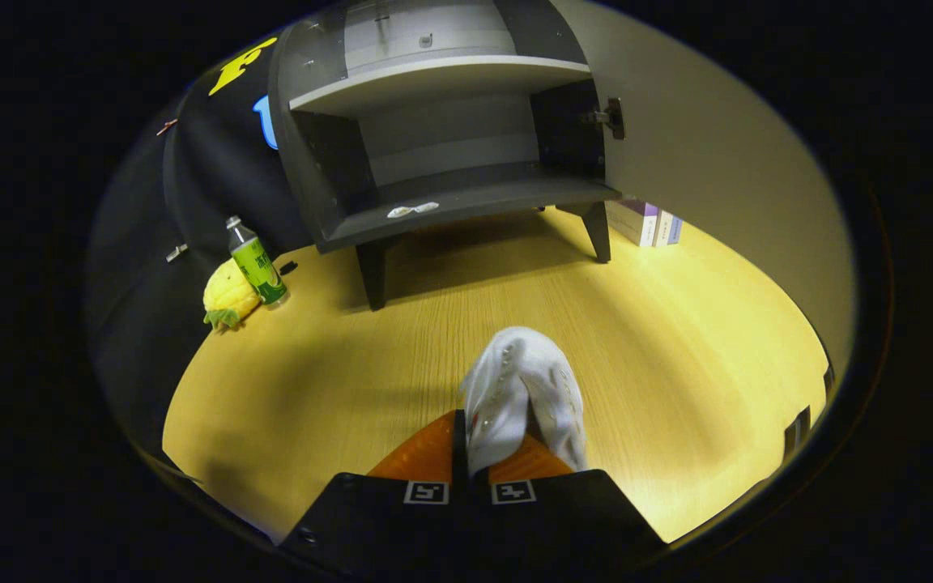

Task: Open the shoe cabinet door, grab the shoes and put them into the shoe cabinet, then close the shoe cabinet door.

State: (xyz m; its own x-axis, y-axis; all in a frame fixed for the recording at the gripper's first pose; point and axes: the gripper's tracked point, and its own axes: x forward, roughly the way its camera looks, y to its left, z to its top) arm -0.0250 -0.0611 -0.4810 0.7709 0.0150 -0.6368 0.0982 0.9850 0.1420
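My gripper [470, 441] is shut on the white shoe [525, 387], which sticks out forward from between the two fingers and hangs above the wooden table. Beyond it stands the dark shoe cabinet [442, 129] on short legs. Its door [701, 146] is swung wide open to the right, showing the pale inner face and a hinge [608, 117]. Inside are an upper shelf [434, 77] and a bottom shelf [466, 202] with a small white sticker on it.
Left of the cabinet, a green-labelled bottle [256, 263] stands beside a yellow pineapple toy [227, 295]. Several small boxes [646, 223] lie under the open door, behind the cabinet's right leg. The wooden table [677, 364] stretches between me and the cabinet.
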